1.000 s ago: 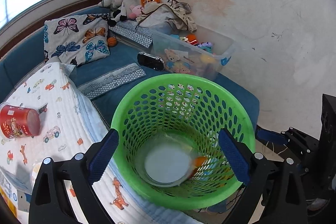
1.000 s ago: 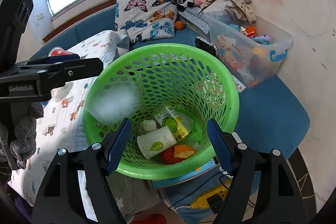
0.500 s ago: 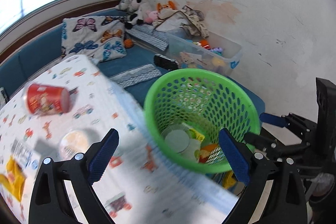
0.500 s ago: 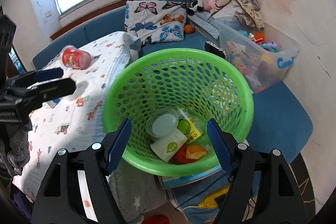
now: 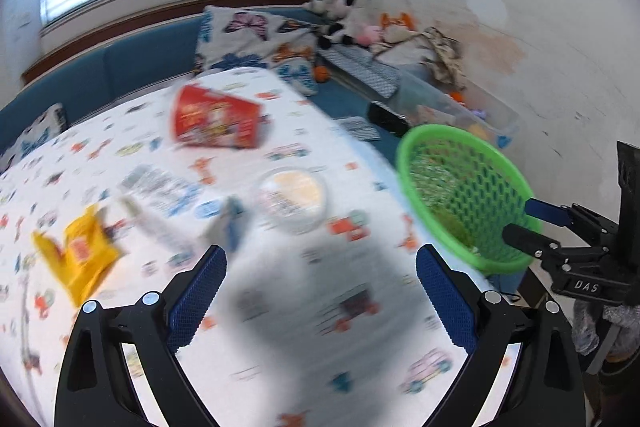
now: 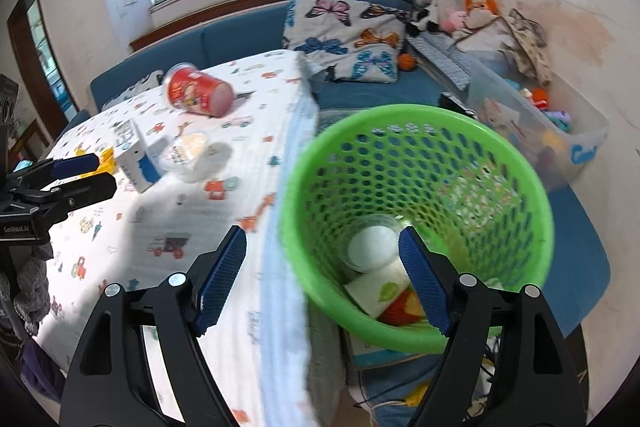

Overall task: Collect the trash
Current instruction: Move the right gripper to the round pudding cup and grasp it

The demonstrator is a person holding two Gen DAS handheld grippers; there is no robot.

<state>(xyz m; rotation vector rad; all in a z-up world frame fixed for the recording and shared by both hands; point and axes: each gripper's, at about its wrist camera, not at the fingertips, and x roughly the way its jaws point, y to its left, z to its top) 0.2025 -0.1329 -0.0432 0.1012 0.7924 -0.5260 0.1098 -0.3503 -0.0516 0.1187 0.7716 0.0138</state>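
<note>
The green perforated basket (image 6: 416, 223) stands upright just ahead of the right gripper (image 6: 322, 273), mouth up, its rim straddled by that tool's spread, empty blue fingers (image 6: 222, 277); inside lie a clear round lid (image 6: 372, 247), a white cup (image 6: 378, 293) and something red and orange, partly hidden behind the right finger. The left gripper (image 5: 320, 303) is likewise spread with nothing between its pads, hanging over the cartoon-print tablecloth (image 5: 280, 327). Ahead of it lies a red can (image 6: 198, 95) on its side, long axis across the view, open end to the left. Nearer sit a round lidded tub (image 5: 294, 197) and, ahead to the left, a crumpled yellow wrapper (image 5: 78, 253). A white and blue carton (image 6: 134, 151) lies beside the tub. The left wrist view is heavily smeared, so labels and small scraps are unreadable.
</note>
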